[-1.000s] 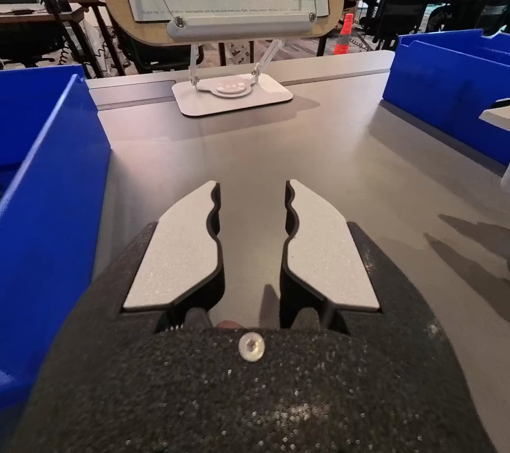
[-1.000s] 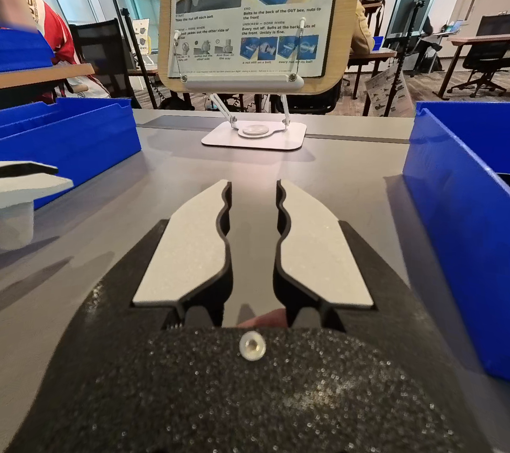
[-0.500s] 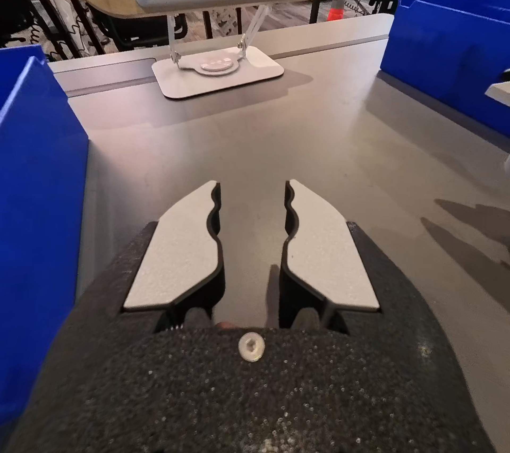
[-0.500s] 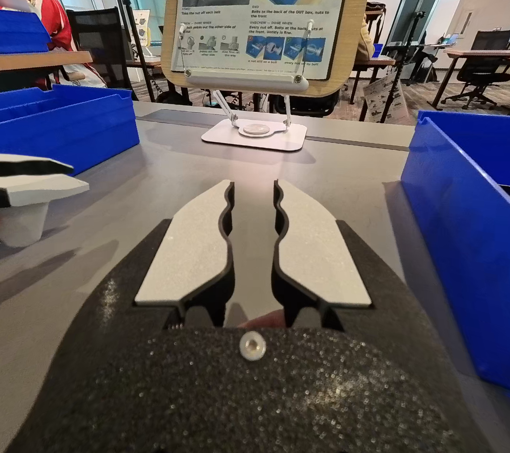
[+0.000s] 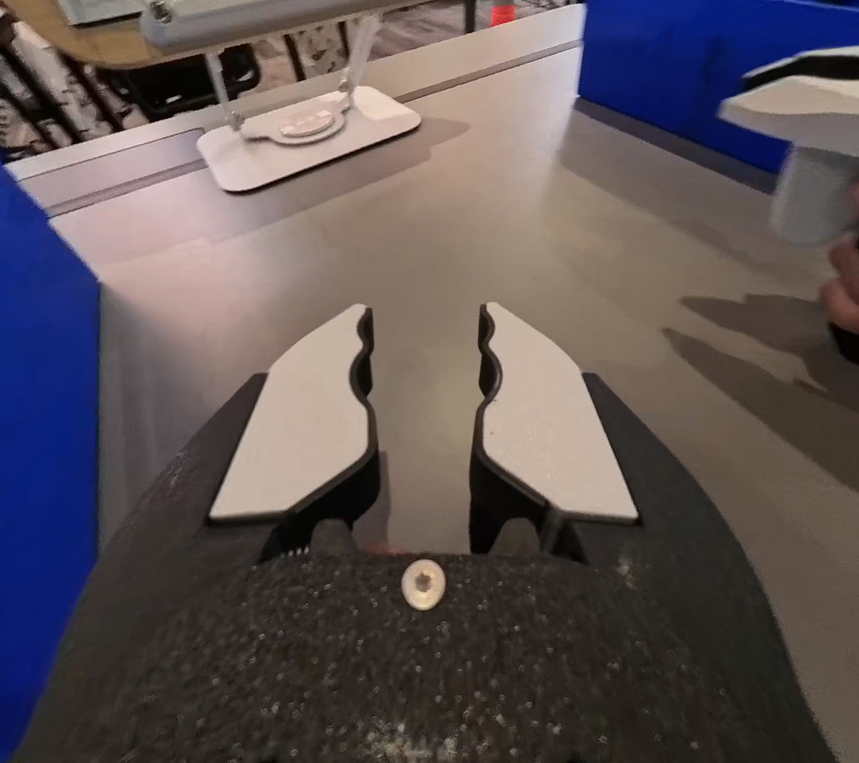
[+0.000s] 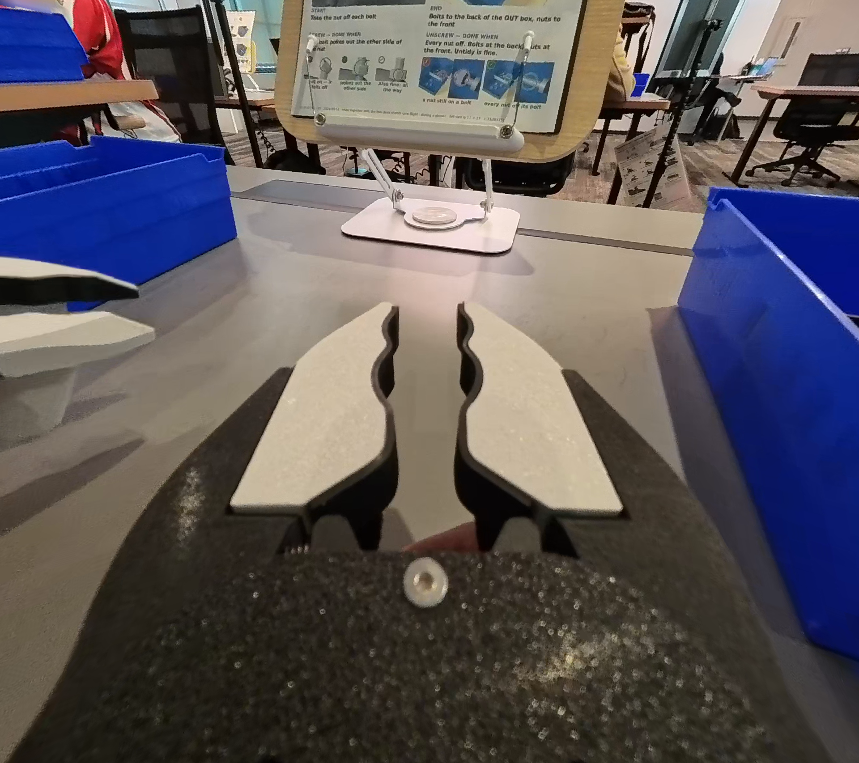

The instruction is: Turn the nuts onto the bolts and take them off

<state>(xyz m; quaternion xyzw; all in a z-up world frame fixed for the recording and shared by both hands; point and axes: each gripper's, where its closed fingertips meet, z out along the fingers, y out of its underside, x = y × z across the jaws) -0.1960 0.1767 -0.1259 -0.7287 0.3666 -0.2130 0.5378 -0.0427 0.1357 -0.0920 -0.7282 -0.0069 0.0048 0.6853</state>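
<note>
A: What's changed in the last second?

B: Mostly the left tongs (image 5: 425, 362). They've swung toward 1 o'clock: the blue bin (image 5: 42, 369) at 9 o'clock fills less of their view than before, and the right tongs (image 5: 799, 108) have come in at 2 o'clock, with part of a hand (image 5: 843, 290) below them. The picture is smeared, so I'd judge they are moving.

A: And the right tongs?

B: In their own view, the right tongs (image 6: 427, 362) have barely shifted. They point at the instruction board (image 6: 446, 20) on its stand at 12 o'clock. The left tongs (image 6: 69, 322) show at 9 o'clock, a little farther in than a second ago.

A: Are either gripping anything?

B: No. Both pairs are released, with bare grey counter (image 5: 465, 229) showing in each gap.

A: Where are the nuts and bolts?

B: Not visible. The counter between the bins is bare. If anywhere, they are inside the blue bins, the left bin (image 6: 107, 201) or the right bin (image 6: 781, 350), whose floors are hidden from here.

A: So for the task?

B: Nothing is picked up yet. I'd judge this is repositioning before a reach into a bin.
</note>
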